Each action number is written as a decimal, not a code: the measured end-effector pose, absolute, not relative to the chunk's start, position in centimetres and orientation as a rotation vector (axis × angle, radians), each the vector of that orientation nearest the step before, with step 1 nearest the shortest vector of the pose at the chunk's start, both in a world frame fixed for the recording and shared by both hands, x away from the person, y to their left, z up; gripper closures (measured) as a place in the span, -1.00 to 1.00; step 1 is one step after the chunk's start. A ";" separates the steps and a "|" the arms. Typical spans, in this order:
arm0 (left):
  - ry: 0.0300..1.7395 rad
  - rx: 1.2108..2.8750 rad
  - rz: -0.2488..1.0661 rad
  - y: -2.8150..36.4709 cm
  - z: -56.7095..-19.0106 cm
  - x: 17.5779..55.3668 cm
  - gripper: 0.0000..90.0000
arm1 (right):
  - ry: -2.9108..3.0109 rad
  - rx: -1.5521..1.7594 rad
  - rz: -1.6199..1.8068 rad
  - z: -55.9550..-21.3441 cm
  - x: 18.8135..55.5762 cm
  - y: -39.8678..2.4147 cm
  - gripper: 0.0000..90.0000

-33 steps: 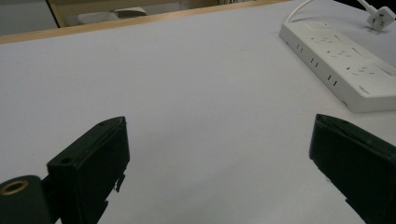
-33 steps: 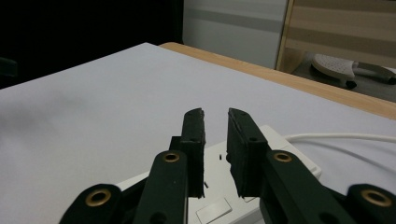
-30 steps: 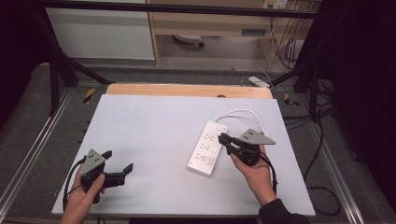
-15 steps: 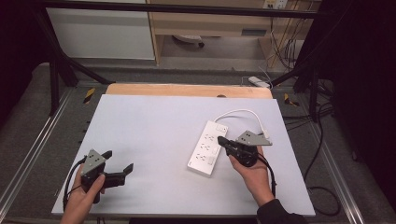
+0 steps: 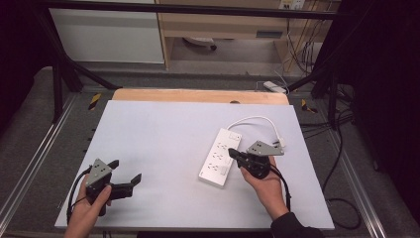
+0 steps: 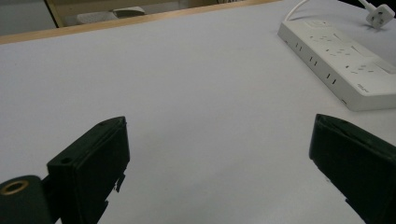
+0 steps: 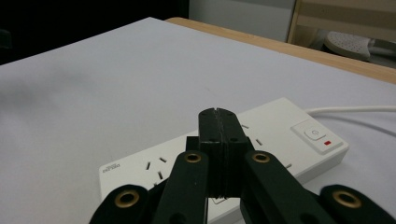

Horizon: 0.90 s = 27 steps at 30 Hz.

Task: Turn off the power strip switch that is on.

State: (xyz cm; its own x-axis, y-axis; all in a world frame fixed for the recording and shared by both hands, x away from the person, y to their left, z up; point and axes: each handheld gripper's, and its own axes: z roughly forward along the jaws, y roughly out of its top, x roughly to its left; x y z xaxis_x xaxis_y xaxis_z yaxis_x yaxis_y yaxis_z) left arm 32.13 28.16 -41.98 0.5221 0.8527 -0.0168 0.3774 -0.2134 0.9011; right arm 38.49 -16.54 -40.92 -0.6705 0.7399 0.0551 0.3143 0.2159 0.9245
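right gripper (image 7: 218, 116) jaws pressed flat together with nothing between them, tips over the white power strip (image 5: 221, 157), which lies toward the right edge of the pale surface (image 5: 163, 134); left gripper (image 5: 124, 173) jaws wide apart and empty near the front left corner. beyond the far edge run a wooden strip (image 5: 198, 95), grey floor and a cabinet. the right gripper view alone shows the strip's switch (image 7: 316, 134) with its red mark; the left gripper view shows the plug (image 6: 379, 13).
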 end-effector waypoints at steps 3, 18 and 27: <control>1.025 1.806 0.622 28.2 -42.0 32.1 -0.89 | 2.110 0.979 1.437 -41.1 38.5 -16.5 1.00; 1.022 1.808 0.624 28.1 -42.0 32.1 -0.89 | 2.166 1.005 1.386 -42.1 38.6 -16.0 1.00; 1.025 1.800 0.639 28.2 -41.9 32.1 -0.89 | 2.190 1.033 1.366 -42.6 38.7 -16.0 1.00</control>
State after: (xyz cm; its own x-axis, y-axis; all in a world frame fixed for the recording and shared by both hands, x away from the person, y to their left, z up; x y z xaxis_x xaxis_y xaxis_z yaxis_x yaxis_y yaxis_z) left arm 32.13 28.19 -41.90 0.5148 0.8572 -0.0091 0.3695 -0.2124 0.9046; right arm 38.73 -15.97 -42.60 -0.6680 0.7404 0.0745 0.3925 0.2655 0.8806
